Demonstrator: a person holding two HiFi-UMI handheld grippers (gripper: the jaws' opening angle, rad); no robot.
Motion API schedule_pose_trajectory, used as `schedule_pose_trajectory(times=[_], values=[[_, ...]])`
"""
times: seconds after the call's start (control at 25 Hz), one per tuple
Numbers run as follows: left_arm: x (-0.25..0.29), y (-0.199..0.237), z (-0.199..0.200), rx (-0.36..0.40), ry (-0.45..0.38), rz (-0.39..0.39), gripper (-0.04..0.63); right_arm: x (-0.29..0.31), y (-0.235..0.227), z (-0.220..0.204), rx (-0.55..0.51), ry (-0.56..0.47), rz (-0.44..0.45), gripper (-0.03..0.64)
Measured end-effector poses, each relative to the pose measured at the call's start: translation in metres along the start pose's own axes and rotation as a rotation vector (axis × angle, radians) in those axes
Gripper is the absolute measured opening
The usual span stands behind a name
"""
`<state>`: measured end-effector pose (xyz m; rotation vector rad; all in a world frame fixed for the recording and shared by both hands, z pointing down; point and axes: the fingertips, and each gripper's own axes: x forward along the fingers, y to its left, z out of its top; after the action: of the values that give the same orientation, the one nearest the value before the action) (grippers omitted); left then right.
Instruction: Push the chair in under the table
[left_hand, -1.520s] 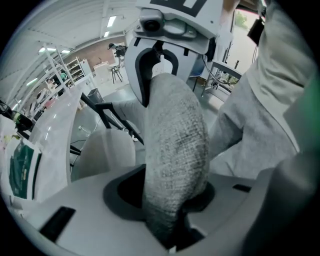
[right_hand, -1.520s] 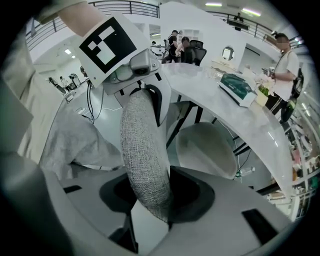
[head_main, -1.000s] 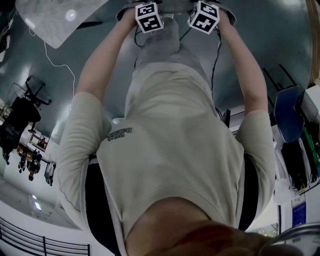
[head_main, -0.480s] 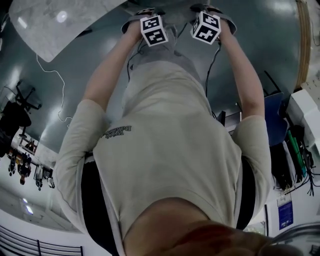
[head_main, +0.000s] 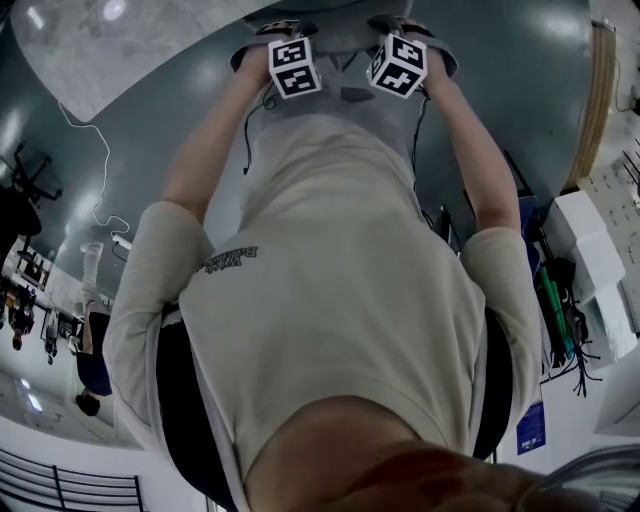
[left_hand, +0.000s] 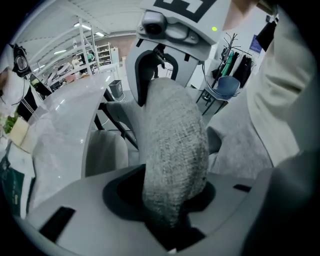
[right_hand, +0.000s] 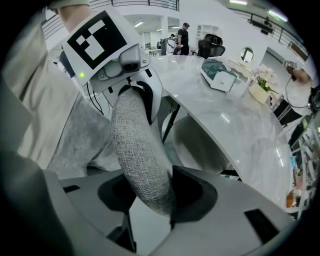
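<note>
Head view: A torso in a beige T-shirt fills the frame, with both bare arms reaching to the top edge. At top centre sit 2 marker cubes, the left gripper (head_main: 285, 55) and the right gripper (head_main: 400, 55) side by side. Grey fabric of the chair (head_main: 345, 105) shows between and below them. The table (head_main: 90, 50), a pale marbled slab, takes the upper left over a glossy dark floor.

Left gripper view: The jaws are clamped on the chair's top rim, a thick rounded roll of coarse grey weave arching up the centre. The right gripper grips the same rim at the top centre. The table's smooth white top curves down the left side. Beneath its edge is a pale rounded shell, possibly the chair's seat.

Right gripper view: The jaws are closed tight on the woven rim at centre, and the left gripper holds the rim at upper left. The glossy table edge sweeps across the right, just beyond the chair back.
</note>
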<state>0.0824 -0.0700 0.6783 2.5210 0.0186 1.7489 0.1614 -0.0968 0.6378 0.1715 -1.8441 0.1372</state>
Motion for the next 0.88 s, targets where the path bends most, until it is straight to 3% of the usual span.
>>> schedule_pose_trajectory(times=[0.48,0.88], values=[[-0.007,0.049,0.008,-0.097,-0.025,0.103,0.158,-0.001,-0.043,0.007,-0.080,0.042,0.063,0.190],[-0.010,0.076,0.015,-0.239,-0.017,0.199,0.229,-0.005,-0.065,0.003,-0.126,0.048,0.088,0.189]])
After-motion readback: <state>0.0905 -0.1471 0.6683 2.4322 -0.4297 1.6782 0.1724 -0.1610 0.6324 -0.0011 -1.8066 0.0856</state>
